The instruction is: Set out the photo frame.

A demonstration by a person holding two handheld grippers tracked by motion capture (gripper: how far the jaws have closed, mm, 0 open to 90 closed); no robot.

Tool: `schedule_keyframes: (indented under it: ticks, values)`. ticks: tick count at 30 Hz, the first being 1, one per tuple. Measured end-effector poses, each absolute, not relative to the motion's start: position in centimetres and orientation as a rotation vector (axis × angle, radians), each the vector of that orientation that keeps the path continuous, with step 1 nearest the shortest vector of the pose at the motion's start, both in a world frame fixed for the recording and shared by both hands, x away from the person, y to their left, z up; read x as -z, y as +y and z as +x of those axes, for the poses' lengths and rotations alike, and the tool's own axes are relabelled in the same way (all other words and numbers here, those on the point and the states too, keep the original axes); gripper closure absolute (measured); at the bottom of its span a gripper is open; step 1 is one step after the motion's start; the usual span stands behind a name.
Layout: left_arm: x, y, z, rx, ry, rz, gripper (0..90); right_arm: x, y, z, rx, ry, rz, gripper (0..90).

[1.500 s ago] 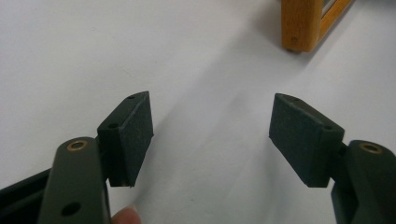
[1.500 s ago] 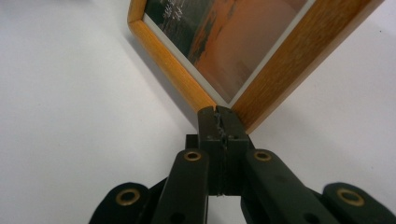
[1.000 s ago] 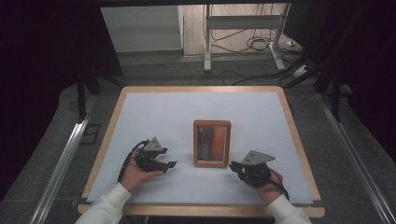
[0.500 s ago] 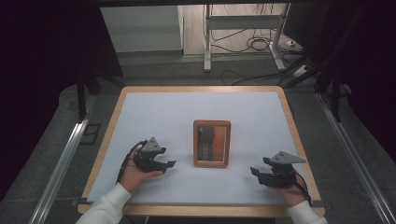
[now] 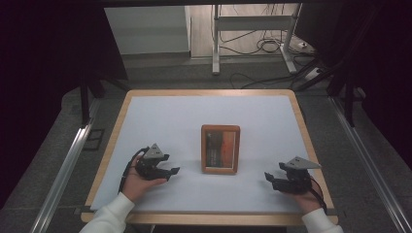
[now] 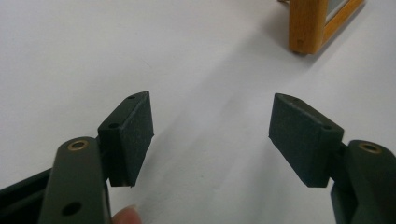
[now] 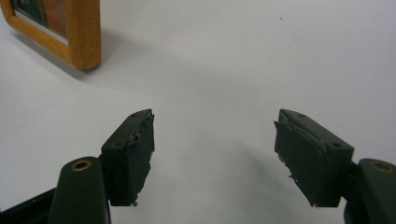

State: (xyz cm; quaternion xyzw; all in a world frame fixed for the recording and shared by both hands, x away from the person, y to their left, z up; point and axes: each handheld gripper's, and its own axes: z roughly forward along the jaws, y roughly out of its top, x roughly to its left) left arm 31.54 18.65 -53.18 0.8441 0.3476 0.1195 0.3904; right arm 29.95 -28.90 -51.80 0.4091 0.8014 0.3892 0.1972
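High view shows right tool moved right from the picture frame, jaws just opened (empty); left tool open, so released.

wood-rimmed white table; grey floor; metal stand, cables behind; dark surroundings.

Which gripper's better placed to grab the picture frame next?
Left, likely. The left gripper sits open, nearer the picture frame, jaws pointing at its lower edge. The right gripper, also open and empty, sits farther out by the table edge.
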Motion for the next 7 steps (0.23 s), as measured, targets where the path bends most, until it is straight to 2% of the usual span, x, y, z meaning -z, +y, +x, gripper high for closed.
schedule_keyframes:
  ticks: [4,7]
  values:
    - [53.21,18.78,31.61,-0.299,0.885,2.142,30.2,51.95,-28.91,30.06,-1.079,2.242,1.154,27.3]
    - [53.26,18.8,31.67,-0.299,0.886,2.145,30.2,52.01,-28.79,30.08,-1.067,2.227,1.15,23.1]
